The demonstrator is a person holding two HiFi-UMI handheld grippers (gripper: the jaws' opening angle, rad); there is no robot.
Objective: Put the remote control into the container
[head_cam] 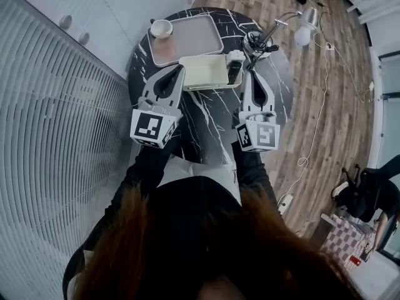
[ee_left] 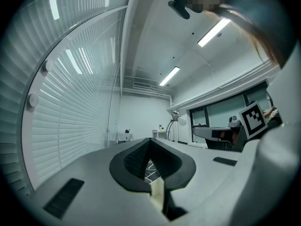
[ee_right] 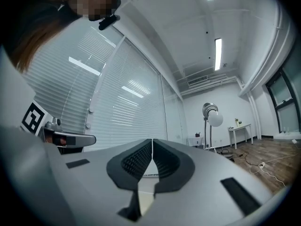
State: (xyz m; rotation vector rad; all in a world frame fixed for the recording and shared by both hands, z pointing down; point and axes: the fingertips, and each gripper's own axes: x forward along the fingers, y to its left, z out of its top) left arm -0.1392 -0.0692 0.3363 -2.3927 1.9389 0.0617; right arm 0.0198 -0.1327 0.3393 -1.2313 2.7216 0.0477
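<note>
A cream rectangular container (head_cam: 203,70) is over the middle of the round black marble table (head_cam: 206,127). The black remote control (head_cam: 234,72) lies inside it along its right side. My left gripper (head_cam: 180,69) is at the container's left rim and my right gripper (head_cam: 248,72) at its right rim. Both point level, away from me. In the left gripper view the jaws (ee_left: 150,145) are shut, with a cream strip of the container (ee_left: 156,192) between them. In the right gripper view the jaws (ee_right: 152,142) are shut too, with cream container wall (ee_right: 146,202) in the gap.
A grey tray (head_cam: 194,33) with a white cup (head_cam: 162,28) stands at the table's far side. A desk lamp (head_cam: 306,20) and a dark clump of cables (head_cam: 256,42) are at the far right. White blinds run along the left; wooden floor lies to the right.
</note>
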